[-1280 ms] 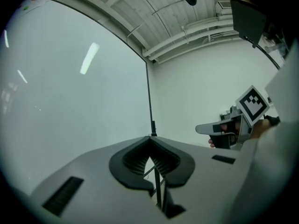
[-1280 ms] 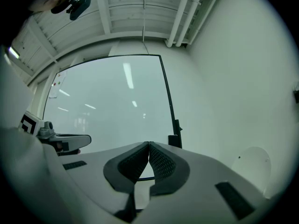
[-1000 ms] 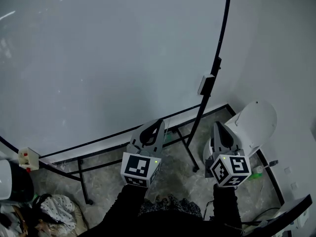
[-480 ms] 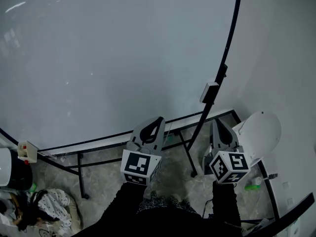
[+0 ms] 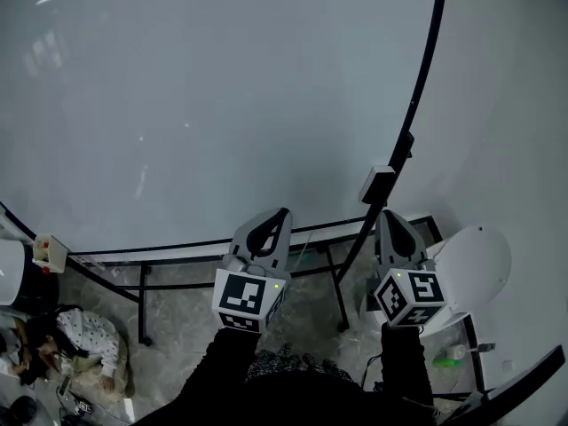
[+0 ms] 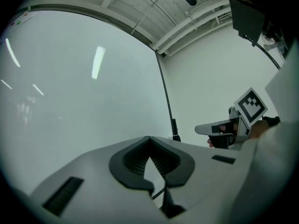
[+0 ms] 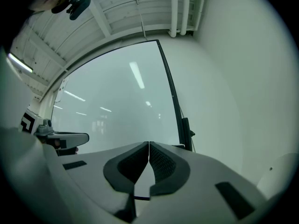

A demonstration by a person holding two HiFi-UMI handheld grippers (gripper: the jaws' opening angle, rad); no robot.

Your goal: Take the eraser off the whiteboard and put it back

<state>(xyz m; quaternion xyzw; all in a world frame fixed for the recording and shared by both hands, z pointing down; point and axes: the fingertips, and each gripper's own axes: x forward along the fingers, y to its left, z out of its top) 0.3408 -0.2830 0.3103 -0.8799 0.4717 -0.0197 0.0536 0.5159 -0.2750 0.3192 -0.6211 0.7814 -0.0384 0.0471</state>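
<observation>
The whiteboard (image 5: 204, 96) fills most of the head view, bare and pale, with a black frame (image 5: 433, 51) down its right edge. A small white and black block (image 5: 379, 183) sits on that frame; I cannot tell whether it is the eraser. My left gripper (image 5: 282, 213) points at the board's lower edge, shut with nothing in it. My right gripper (image 5: 383, 213) is level beside it, just under the block, also shut and empty. In the left gripper view the jaws meet (image 6: 149, 137) before the board (image 6: 84, 92). The right gripper view shows its jaws closed (image 7: 149, 143) too.
The board's black stand legs (image 5: 142, 302) stand on a stone floor. A white round seat (image 5: 475, 264) is at the right, with a green bottle (image 5: 448, 359) near it. A small white box (image 5: 49, 253) and a heap of cloth and clutter (image 5: 75, 340) lie at the left.
Both grippers have moved in toward the board's lower edge, still shut. The block on the frame and the white seat have slid lower in the head view.
</observation>
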